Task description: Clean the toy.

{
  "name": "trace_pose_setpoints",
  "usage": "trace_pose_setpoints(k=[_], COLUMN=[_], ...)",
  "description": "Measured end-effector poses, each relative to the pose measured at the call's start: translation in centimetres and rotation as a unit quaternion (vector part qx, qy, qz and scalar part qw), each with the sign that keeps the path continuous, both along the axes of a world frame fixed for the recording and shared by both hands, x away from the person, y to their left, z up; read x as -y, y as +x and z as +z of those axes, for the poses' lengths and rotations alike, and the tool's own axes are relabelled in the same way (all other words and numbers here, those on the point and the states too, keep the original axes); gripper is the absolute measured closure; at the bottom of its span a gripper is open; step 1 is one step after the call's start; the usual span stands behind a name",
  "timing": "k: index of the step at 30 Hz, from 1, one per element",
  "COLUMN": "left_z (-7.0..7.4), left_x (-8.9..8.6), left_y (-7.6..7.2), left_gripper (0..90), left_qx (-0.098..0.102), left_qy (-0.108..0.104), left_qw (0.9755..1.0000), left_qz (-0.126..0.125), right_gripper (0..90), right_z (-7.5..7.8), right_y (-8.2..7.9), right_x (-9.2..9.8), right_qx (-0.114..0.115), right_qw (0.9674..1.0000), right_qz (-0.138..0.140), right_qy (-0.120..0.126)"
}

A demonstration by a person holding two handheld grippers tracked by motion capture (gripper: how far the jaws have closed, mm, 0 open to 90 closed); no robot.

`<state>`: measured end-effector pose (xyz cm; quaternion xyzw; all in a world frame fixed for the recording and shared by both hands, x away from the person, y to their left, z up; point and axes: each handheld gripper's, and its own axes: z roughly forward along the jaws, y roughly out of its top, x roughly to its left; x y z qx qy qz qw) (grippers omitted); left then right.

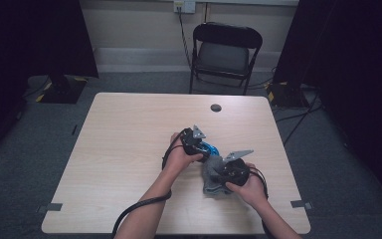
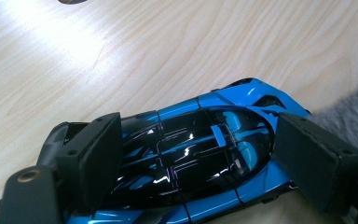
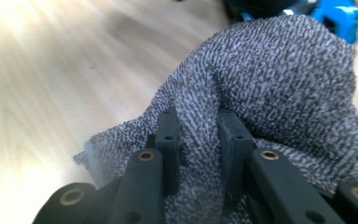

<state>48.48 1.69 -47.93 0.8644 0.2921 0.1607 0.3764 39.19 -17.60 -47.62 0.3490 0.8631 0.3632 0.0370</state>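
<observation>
A glossy blue and black toy car (image 2: 223, 107) lies on the pale wood table (image 1: 129, 149) just right of the middle. My left gripper (image 2: 200, 154) straddles the car (image 1: 211, 148), and its two black pads press on opposite sides of the body. Beside the car, on its right, lies a grey knitted cloth (image 1: 211, 181). My right gripper (image 3: 198, 135) is shut on a raised fold of this cloth (image 3: 279, 79), which bulges up between and beyond the jaws. In the high view the right gripper (image 1: 219, 168) sits on the cloth, close to the left gripper (image 1: 204, 147). A corner of the car (image 3: 340, 16) peeks out past the cloth.
A round cable hole (image 1: 215, 107) sits near the table's far edge. Behind the table stands a black folding chair (image 1: 224, 50). Grey tape marks (image 1: 53, 207) lie at the table's near corners. Black cables trail from both grippers toward the near edge.
</observation>
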Motion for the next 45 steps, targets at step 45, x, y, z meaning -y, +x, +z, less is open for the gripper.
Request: trace_pose_setpoints(k=[45], left_z=[0.0], left_x=[0.0], left_y=[-0.1], left_gripper=[16.0], left_qx=[0.003], left_qy=[0.0], left_qw=[1.0], left_qz=[-0.002], right_gripper=[71.4], right_z=[0.1], right_y=[4.7], right_x=[3.9], right_qx=[0.031], right_qw=[0.9934], right_qz=[-0.105], right_qy=[-0.033])
